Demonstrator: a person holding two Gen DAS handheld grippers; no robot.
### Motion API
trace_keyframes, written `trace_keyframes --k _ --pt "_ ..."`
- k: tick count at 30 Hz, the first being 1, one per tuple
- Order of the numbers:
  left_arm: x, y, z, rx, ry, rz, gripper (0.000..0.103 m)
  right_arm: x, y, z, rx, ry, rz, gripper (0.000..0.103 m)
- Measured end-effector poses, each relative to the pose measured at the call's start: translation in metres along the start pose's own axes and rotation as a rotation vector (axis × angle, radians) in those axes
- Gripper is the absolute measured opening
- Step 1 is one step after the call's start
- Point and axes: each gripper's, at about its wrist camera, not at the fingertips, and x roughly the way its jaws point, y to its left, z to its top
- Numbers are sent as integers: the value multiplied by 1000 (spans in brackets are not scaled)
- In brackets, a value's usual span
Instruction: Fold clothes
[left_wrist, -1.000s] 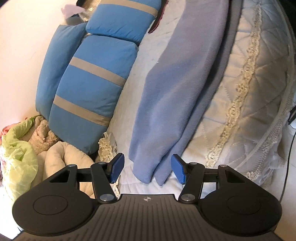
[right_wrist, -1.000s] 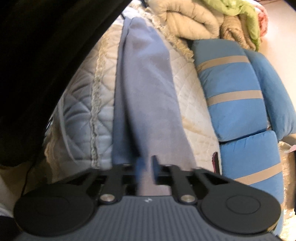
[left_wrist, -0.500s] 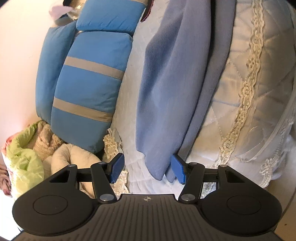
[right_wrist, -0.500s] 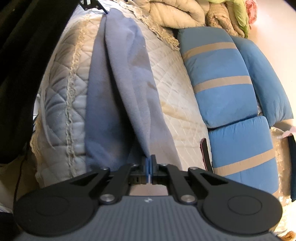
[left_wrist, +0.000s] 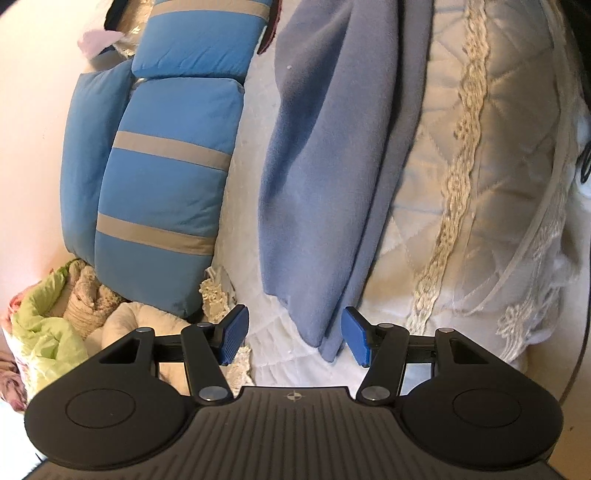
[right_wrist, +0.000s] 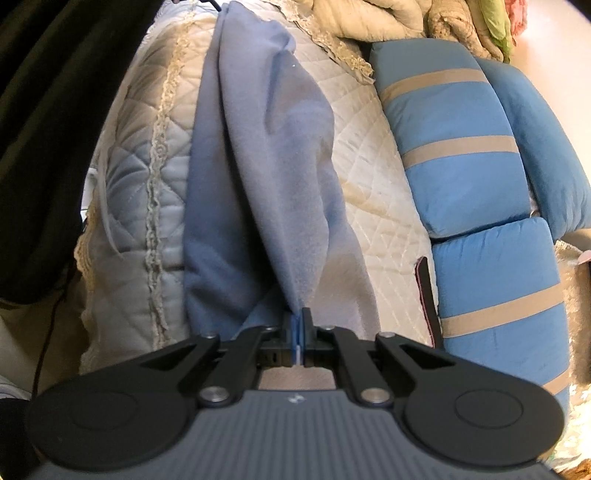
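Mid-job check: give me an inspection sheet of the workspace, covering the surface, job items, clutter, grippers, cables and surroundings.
Surface: quilted cream bedspread with lace trim, covering the bed.
Job's things: blue fleece garment lying lengthwise on the bedspread, one end lifted into a ridge.
Clutter: blue striped cushions along the far edge; pile of cream and green fabrics beyond them.
Grippers: right gripper has just closed, jaws pinching the garment's end; left gripper jaws apart, garment's other tip between them, pads not pressing it.
Cables: thin dark cable hanging off the bed's side.
Surroundings: pale wall; dark clothing at the bed's edge.
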Motion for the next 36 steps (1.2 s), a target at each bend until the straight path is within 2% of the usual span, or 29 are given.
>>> trace_keyframes --k 4,5,6,7,9,13,16,19,21,23,25,26,27,29,31,33,36 --pt "6 -3 0 31 2 -5 53 -2 0 1 8 -8 8 2" --pt "6 -3 0 34 4 -8 46 -2 0 1 13 -12 11 2" --pt "6 -3 -1 36 6 -10 33 -3 0 2 16 -15 14 2" --pt "7 -2 -1 38 8 -12 30 -3 0 2 18 -19 16 2" --pt "7 -2 -2 42 13 -16 3 -4 1 3 21 -25 20 3" --pt "8 -1 -3 50 21 -25 2 -5 3 3 21 -38 25 4" --pt "9 0 -4 56 28 -31 2 -6 5 5 26 -51 36 9" --pt "10 0 -7 65 40 -33 2 -7 8 7 24 -65 51 16" --pt "13 -2 -9 75 66 -52 3 -6 12 8 14 -75 64 27" --pt "19 -6 -10 81 102 -69 5 -7 16 9 -1 -82 76 29" --pt "21 -7 -12 76 130 -71 10 -8 18 9 -15 -87 78 43" --pt "21 -6 -13 69 146 -75 21 -9 19 9 -17 -90 81 53" --pt "20 -2 -14 38 149 -82 42 -11 17 8 -8 -96 86 66" --pt "12 16 -17 -77 130 -113 58 -16 11 5 26 -110 92 86" --pt "5 38 -17 -212 109 -143 64 -21 3 2 75 -120 98 90" --pt "0 64 -16 -366 87 -173 68 -25 -5 -2 127 -128 102 103" --pt "-2 97 -12 -586 37 -226 74 -26 -17 -6 207 -123 99 103"
